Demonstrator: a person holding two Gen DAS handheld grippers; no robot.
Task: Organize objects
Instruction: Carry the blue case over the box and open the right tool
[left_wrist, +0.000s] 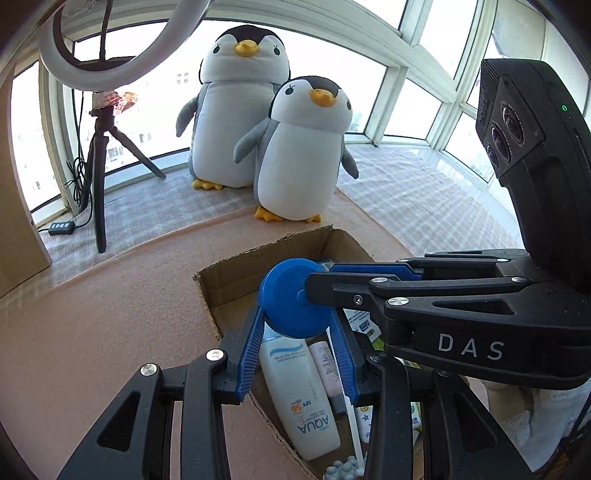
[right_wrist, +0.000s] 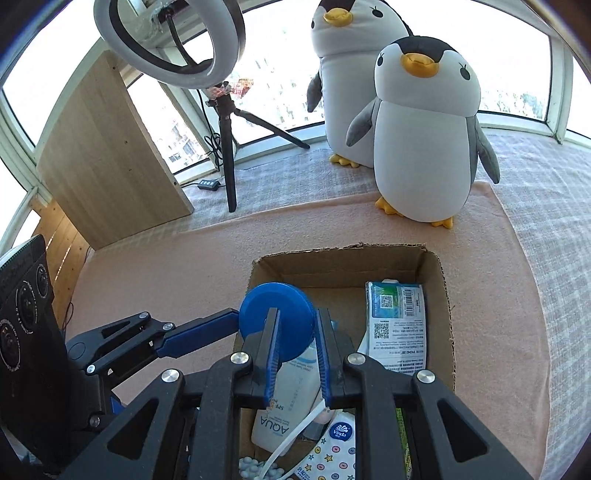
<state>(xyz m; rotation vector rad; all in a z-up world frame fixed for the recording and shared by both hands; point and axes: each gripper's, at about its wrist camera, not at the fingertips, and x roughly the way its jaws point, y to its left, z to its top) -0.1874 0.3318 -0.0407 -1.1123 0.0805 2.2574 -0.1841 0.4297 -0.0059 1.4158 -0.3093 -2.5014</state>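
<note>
While both grippers meet over the cardboard box (right_wrist: 441, 295), a round blue disc (left_wrist: 293, 297) hangs above its open top, at the centre of each view. Left gripper (left_wrist: 297, 314): its blue-padded fingers (left_wrist: 251, 343) bracket the disc's rim from either side and touch it, grasping the disc. Right gripper (right_wrist: 295, 325): entering the left wrist view from the right edge, its fingers lie across the two flat faces of the same disc, clenched on it.

Inside the box, lower centre of both frames, lies a white AQUA bottle (left_wrist: 299, 398) with a pale pink tube (left_wrist: 325, 365) just beside it. A printed packet (right_wrist: 397, 325) rests against the box's right wall in the right wrist view. The box sits on a peach cloth (right_wrist: 177, 266). Behind it, upper centre, stand two plush penguins (left_wrist: 301, 147); a ring light (right_wrist: 170, 44) on a tripod occupies the upper left.
</note>
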